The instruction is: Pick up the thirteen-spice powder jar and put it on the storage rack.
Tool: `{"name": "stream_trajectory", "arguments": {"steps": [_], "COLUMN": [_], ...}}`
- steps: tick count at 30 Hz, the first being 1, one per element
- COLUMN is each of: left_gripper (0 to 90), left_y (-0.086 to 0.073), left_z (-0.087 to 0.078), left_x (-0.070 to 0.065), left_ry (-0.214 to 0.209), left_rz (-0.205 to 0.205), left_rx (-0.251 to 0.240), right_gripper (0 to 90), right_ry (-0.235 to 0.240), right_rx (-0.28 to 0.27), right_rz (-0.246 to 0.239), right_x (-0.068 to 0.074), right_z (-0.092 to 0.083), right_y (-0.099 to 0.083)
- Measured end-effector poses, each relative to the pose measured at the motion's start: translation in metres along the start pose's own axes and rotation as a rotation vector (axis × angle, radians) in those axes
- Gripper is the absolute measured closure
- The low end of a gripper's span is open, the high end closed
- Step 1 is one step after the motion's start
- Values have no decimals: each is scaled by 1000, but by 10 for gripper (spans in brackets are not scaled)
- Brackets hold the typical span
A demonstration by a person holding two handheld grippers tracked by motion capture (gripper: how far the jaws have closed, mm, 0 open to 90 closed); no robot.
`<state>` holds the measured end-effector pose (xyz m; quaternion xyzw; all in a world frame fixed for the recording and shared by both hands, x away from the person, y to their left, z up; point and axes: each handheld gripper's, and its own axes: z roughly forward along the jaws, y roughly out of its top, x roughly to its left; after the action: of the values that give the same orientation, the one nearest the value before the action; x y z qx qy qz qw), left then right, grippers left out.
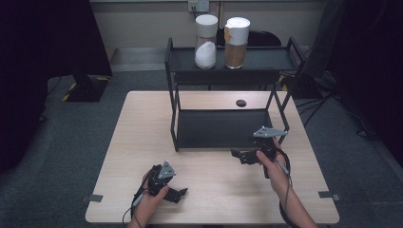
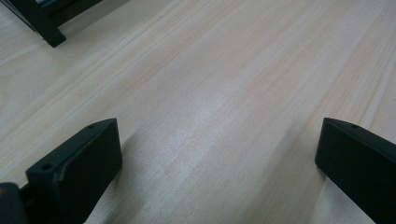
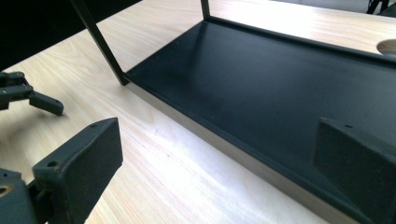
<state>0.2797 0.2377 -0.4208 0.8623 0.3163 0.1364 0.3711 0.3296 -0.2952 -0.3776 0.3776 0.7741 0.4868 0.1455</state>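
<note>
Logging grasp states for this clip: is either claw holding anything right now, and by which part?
Nothing is held. The left claw stands open over bare table; the right claw is open near the rack's bottom shelf.

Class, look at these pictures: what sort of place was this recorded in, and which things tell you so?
Probably a lab or office set up for recording, not a home: grey carpet, wall sockets, a plain wooden table holding a black rack with two jars, and hand-held grippers.
</note>
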Motion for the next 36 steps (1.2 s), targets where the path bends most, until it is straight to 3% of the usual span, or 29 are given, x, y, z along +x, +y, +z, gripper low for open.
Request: {"name": "stream_trajectory", "arguments": {"steps": [15,29,36], "left_gripper": [0,0,0], "left_y": [0,0,0], "left_z": [0,0,0], "left_x": [0,0,0], "left_ry": [0,0,0], "left_rz": [0,0,0], "left_rx": [-1,-1,0], "right_gripper": [10,10,10], "right_ry": [-1,-14,-24], "right_rx": [34,71,75], "right_rz": [-15,-64,-55], "right_x": [-4,1,0], "right_z": [-17,-30,-35], "right_y": [-31,-45,-56]}}
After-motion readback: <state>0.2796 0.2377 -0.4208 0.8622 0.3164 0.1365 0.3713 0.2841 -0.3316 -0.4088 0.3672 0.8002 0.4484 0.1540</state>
